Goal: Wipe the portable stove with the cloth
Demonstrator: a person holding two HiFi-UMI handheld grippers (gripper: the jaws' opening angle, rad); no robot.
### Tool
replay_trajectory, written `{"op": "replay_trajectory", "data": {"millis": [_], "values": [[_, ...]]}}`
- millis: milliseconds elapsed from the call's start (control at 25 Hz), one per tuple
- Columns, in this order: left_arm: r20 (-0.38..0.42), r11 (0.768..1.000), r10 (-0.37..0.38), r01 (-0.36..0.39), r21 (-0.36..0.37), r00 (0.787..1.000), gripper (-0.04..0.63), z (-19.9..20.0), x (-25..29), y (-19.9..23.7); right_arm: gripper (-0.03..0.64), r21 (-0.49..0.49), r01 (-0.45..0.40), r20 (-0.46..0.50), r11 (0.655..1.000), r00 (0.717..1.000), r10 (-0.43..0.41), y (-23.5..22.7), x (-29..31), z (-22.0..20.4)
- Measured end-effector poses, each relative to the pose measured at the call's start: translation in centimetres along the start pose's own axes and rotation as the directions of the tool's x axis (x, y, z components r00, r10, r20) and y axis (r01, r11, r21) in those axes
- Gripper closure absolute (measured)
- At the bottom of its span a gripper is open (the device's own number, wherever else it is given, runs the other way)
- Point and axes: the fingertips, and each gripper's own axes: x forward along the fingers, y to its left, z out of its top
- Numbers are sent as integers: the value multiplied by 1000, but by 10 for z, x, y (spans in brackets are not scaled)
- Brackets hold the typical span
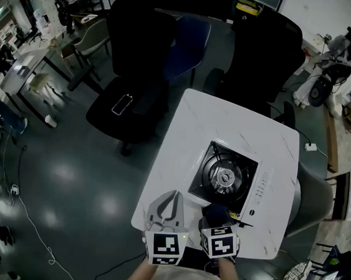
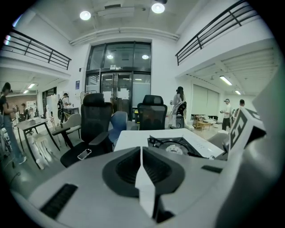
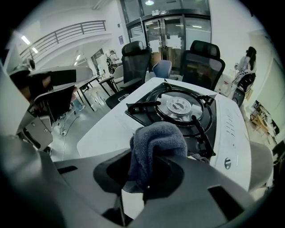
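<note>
A portable stove (image 1: pixel 226 178) with a black burner grate and white body sits on the white table (image 1: pixel 181 137); its round burner (image 3: pixel 180 106) shows close ahead in the right gripper view. My right gripper (image 1: pixel 217 215) hovers at the stove's near edge, shut on a dark blue cloth (image 3: pixel 153 144) that bulges up between its jaws. My left gripper (image 1: pixel 168 209) is beside it over the table's near left corner, jaws shut with nothing between them. In the left gripper view the stove (image 2: pixel 178 146) lies ahead to the right.
Two black office chairs (image 1: pixel 135 65) (image 1: pixel 266 50) stand beyond the table's far side, one with a phone (image 1: pixel 122 104) on its seat. A blue chair (image 1: pixel 188 41) is between them. Grey floor lies to the left; people and desks stand far off.
</note>
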Motion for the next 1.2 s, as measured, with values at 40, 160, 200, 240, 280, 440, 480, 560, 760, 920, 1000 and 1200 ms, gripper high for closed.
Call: {"op": "replay_trajectory", "data": {"millis": [40, 160, 200, 240, 280, 440, 480, 560, 760, 920, 1000, 1200], "values": [[0, 1000, 7, -7, -4, 1000, 573, 0, 0, 3, 541, -9, -5, -2, 1000, 1000, 5, 2, 1, 2], [-3, 999, 29, -29, -15, 1000, 572, -2, -1, 11, 541, -34, -27, -8, 999, 1000, 27, 9, 5, 8], [-5, 999, 36, -37, -19, 999, 573, -3, -1, 13, 541, -41, -38, -9, 998, 999, 38, 12, 7, 10], [-7, 999, 44, -44, -22, 999, 574, -4, -1, 15, 541, -48, -51, -10, 998, 999, 50, 15, 8, 12], [-8, 998, 50, -50, -25, 999, 573, -4, -1, 17, 541, -54, -64, -11, 997, 998, 63, 18, 10, 14], [-10, 997, 71, -71, -36, 997, 572, -6, -2, 24, 541, -84, -105, -15, 991, 994, 104, 31, 15, 24], [-12, 996, 76, -77, -39, 997, 572, -6, -2, 26, 541, -92, -111, -17, 990, 994, 110, 34, 16, 26], [-16, 995, 87, -87, -45, 996, 573, -7, -2, 29, 541, -105, -123, -21, 987, 992, 122, 39, 18, 29], [-20, 993, 100, -101, -54, 995, 572, -7, -2, 33, 541, -135, -162, -30, 977, 987, 160, 52, 23, 39], [-23, 991, 120, -122, -62, 992, 572, -8, -2, 41, 541, -149, -214, -41, 965, 977, 210, 66, 27, 49], [-26, 989, 128, -130, -66, 991, 573, -9, -1, 45, 541, -156, -229, -44, 961, 973, 225, 69, 30, 52], [-34, 986, 144, -146, -74, 989, 572, -10, 1, 53, 541, -181, -254, -57, 950, 967, 248, 75, 36, 60]]}}
